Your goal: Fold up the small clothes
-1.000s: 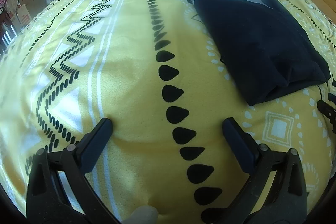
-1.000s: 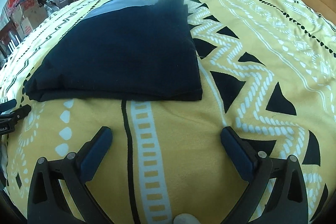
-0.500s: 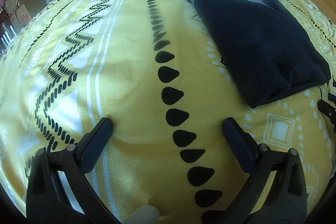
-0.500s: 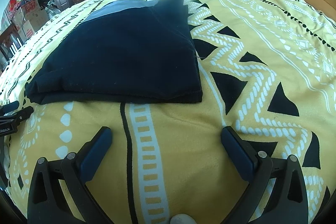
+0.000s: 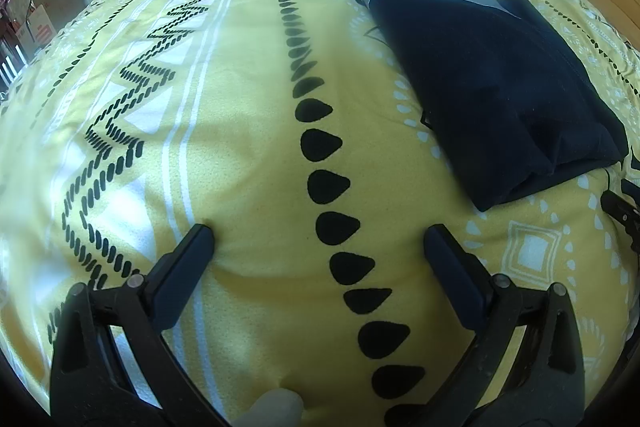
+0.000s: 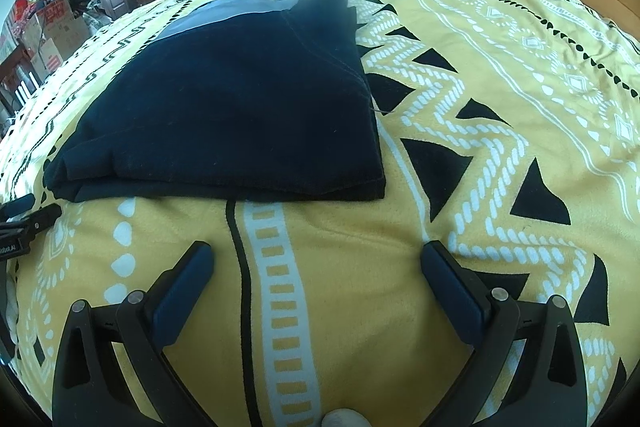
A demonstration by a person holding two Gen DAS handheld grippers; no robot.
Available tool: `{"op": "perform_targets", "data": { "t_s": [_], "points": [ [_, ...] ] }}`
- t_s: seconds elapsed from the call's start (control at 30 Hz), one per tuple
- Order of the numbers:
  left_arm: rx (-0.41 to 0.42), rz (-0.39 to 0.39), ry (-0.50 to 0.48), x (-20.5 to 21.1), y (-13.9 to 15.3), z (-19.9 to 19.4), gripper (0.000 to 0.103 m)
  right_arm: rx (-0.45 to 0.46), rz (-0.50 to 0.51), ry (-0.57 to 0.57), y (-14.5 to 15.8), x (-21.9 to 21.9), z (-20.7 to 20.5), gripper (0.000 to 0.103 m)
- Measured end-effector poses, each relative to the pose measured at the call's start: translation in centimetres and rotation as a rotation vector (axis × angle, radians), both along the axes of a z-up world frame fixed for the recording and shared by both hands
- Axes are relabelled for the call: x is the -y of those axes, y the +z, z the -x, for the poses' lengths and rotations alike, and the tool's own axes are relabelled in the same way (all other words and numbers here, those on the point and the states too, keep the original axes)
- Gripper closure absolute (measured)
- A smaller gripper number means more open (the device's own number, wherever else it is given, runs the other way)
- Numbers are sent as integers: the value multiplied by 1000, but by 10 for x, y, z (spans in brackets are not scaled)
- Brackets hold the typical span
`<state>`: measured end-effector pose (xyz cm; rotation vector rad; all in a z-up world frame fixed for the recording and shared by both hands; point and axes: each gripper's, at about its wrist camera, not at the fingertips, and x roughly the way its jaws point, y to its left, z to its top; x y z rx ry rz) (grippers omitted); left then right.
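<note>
Over the yellow blanket, left claw and right claw gape wide, empty, near the folded dark garment.

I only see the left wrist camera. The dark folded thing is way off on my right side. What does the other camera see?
Observer: In the right wrist view the folded navy garment lies straight ahead of the right hand-held gripper, which is open and holds nothing.
Child: Is anything on the other side of it?
Observer: Yes, the yellow blanket has big black triangles and a white rope-like zigzag there.
Child: Where is my gripper?
Observer: The tip of the left hand-held gripper shows at that view's left edge, just beside the garment's near left corner.
</note>
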<state>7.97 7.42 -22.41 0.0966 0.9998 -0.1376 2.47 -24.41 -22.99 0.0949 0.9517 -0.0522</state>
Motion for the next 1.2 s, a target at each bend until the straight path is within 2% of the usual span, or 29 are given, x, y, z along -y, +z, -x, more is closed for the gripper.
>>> {"op": "perform_targets", "data": {
  "t_s": [1.2],
  "points": [
    [6,-4,2,1,0,1,0,6,-27,-11,-1,6,-8,0]
  ]
}}
